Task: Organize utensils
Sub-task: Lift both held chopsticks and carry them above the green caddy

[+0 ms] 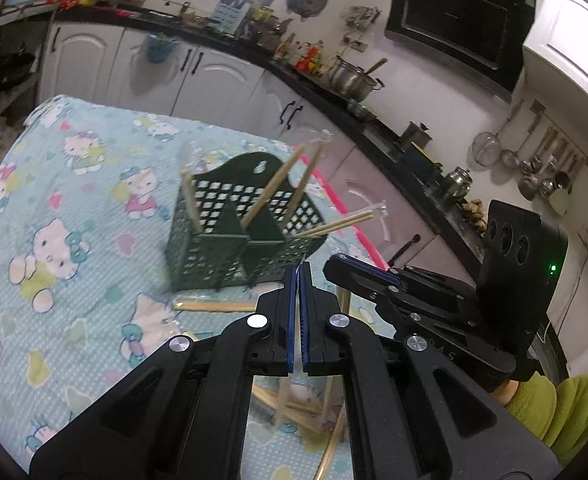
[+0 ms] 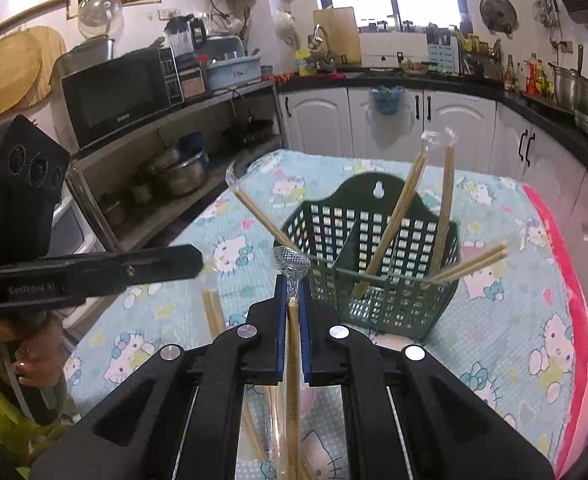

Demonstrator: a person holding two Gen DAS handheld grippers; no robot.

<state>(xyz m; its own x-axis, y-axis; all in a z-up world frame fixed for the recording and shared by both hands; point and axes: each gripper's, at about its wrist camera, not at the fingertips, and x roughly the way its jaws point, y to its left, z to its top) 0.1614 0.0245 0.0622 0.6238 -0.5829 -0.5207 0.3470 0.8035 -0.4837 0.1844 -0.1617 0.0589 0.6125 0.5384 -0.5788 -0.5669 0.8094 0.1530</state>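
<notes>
Right gripper (image 2: pixel 292 280) clamped on wrapped chopsticks (image 2: pixel 292 340); left gripper (image 1: pixel 298 276) closed, empty. Green basket (image 2: pixel 378 264) mid-worktop (image 2: pixel 514 360), few pairs inside.

Both wrist cameras look down, seemingly close, sharing the green basket (image 1: pixel 229 236) (image 2: pixel 378 264).

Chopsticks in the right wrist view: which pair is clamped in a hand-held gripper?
The wrapped pair upright between the right hand-held gripper's blue pads, plastic tip poking above. The other pairs lean in the green basket or lie on the cloth.
</notes>
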